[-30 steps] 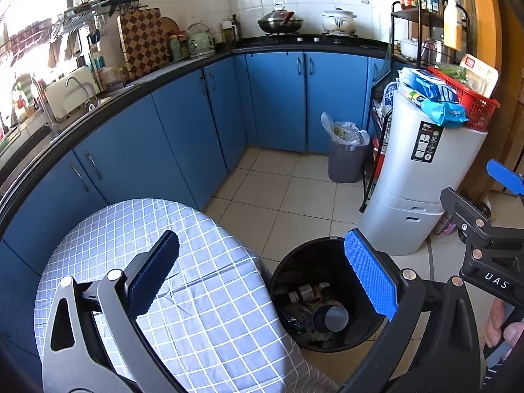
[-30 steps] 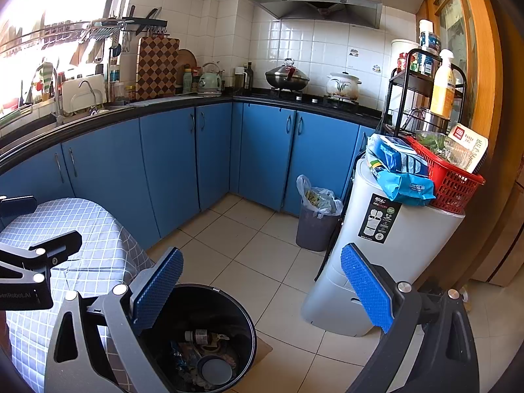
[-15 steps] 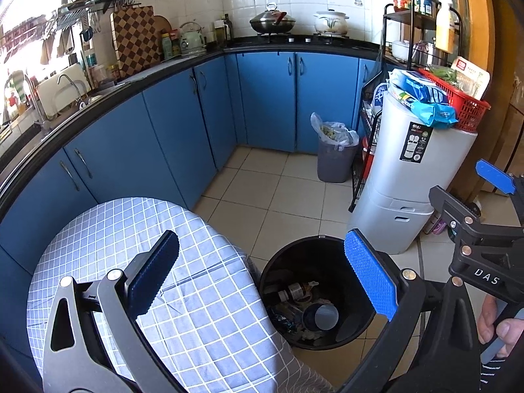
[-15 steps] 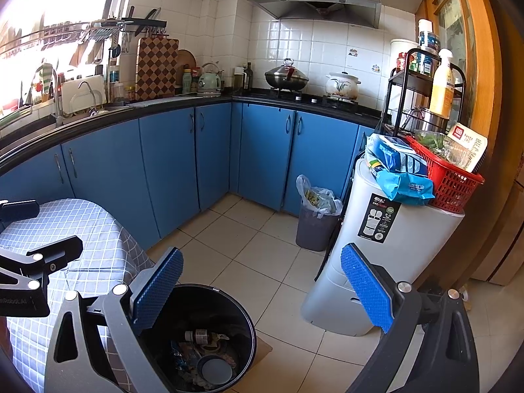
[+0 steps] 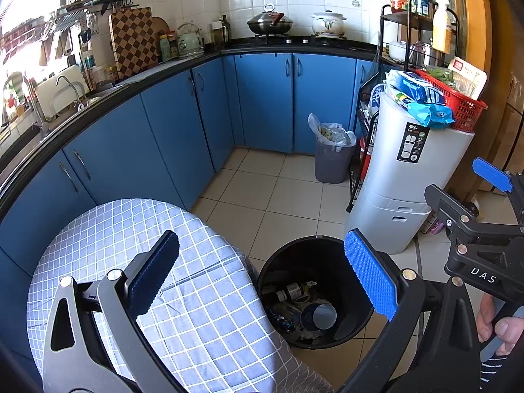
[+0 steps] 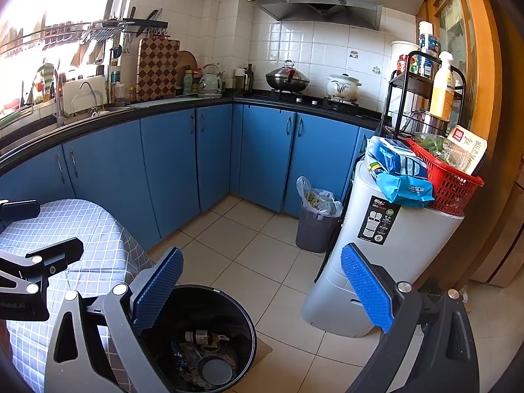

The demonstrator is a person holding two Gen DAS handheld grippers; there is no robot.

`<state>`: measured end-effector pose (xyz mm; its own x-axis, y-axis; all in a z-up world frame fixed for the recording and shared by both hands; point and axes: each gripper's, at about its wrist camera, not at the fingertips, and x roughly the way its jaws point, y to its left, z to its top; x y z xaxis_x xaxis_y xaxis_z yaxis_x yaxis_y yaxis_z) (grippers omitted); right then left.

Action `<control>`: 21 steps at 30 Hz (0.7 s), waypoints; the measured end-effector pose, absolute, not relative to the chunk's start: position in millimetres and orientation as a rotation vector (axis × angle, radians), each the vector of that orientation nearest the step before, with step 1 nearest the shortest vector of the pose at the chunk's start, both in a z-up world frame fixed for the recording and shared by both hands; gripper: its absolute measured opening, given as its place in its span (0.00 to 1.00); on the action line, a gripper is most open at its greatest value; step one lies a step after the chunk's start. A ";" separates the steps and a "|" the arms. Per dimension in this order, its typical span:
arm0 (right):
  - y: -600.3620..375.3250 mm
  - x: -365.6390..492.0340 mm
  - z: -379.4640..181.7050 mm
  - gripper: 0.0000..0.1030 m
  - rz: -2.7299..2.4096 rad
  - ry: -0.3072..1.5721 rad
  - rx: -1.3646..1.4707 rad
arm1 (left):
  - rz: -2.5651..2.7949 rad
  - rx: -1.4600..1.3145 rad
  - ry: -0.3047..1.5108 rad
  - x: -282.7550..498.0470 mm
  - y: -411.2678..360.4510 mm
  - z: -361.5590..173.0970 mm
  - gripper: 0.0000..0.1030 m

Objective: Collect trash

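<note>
The trash (image 5: 303, 308) lies in the black bin (image 5: 327, 245) beside the table (image 5: 98, 229), and our left view has pulled back and risen. Both our left gripper (image 5: 262, 281) and right gripper (image 6: 262, 288) gape wide, empty. We judge collecting done.

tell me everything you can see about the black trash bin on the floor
The black trash bin is round, open-topped, with no lid or liner visible, and looks like dark plastic or metal. It stands upright on the pale tiled floor, right beside the table with the blue checked cloth. Inside lies mixed rubbish: a small brown bottle on its side, a dark cup with its mouth facing up, and crumpled wrappers. It is partly filled. Neither gripper touches it.
</note>
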<state>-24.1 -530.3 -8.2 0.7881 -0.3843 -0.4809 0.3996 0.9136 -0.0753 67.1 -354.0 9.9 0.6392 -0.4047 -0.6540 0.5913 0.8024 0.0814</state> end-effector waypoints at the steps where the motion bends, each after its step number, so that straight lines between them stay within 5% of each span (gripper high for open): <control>1: -530.1 -23.8 -8.5 0.92 -0.423 0.512 0.031 | -0.579 0.301 0.665 67.0 -353.8 10.1 0.97; 21: -529.5 -25.3 -6.9 0.92 -0.423 0.511 0.031 | -0.582 0.297 0.666 64.5 -352.7 12.0 0.97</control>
